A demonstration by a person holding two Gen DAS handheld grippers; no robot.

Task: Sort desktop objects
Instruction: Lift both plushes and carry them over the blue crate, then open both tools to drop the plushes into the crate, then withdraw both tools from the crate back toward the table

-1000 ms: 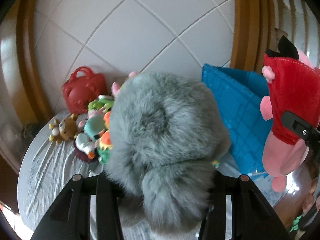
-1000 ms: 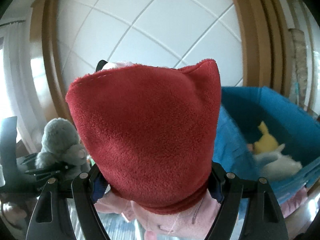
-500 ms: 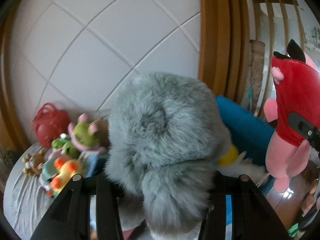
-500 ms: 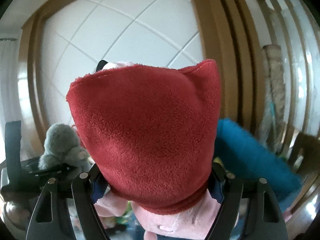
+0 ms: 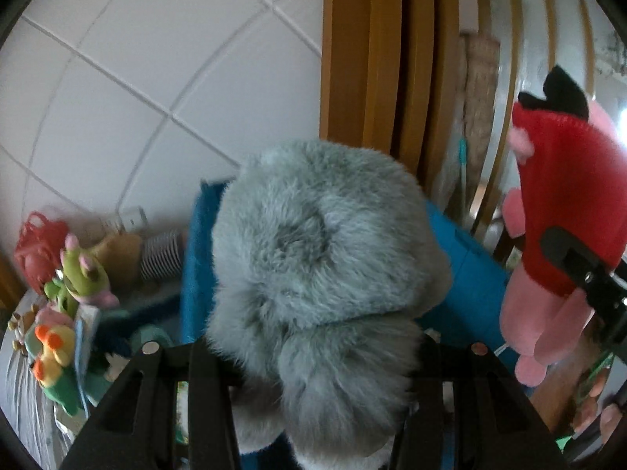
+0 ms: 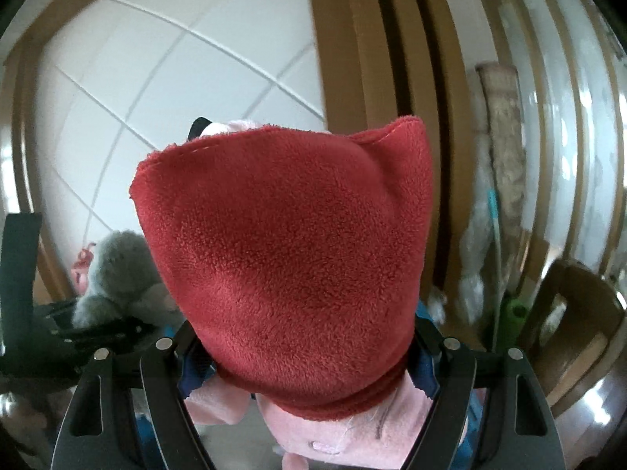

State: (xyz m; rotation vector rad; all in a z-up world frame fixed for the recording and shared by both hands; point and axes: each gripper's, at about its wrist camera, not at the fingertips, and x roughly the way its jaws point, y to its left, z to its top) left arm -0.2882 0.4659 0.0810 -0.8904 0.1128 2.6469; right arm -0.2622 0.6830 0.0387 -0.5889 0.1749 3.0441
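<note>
A: What's changed in the last sec?

B: Both views swung right. Grey plush [image 5: 325,274] is clamped in the left gripper [image 5: 313,352], same grip as before, but the blue bin [image 5: 470,274] now sits right behind and under it; earlier it was off to the side. Toy pile [image 5: 58,313] on the counter [image 5: 23,399] slid to the far left edge.

A: And the right?

B: Right gripper [image 6: 305,356] closed on the pink plush [image 6: 290,258] w/ the red cape, held up in the air. A sec ago its cam showed the bin's inside; now almost none of it, just door frame [image 6: 352,78] and railing.

A: Meaning?

B: My read: grey one's carried over to the bin, drop prob next. Pink one waiting, or headed the same way. Can't confirm.

A: Diffs btw cams?

B: Left cam gives bin, pile, red bag [image 5: 37,243], and the pink plush [image 5: 560,227] from the side, legs dangling. Right cam gives none of the pile; shows the grey plush [image 6: 117,274] small at left in its gripper, plus a chair [image 6: 580,329] at right. Whether grey is over the bin opening, neither shows clearly.
</note>
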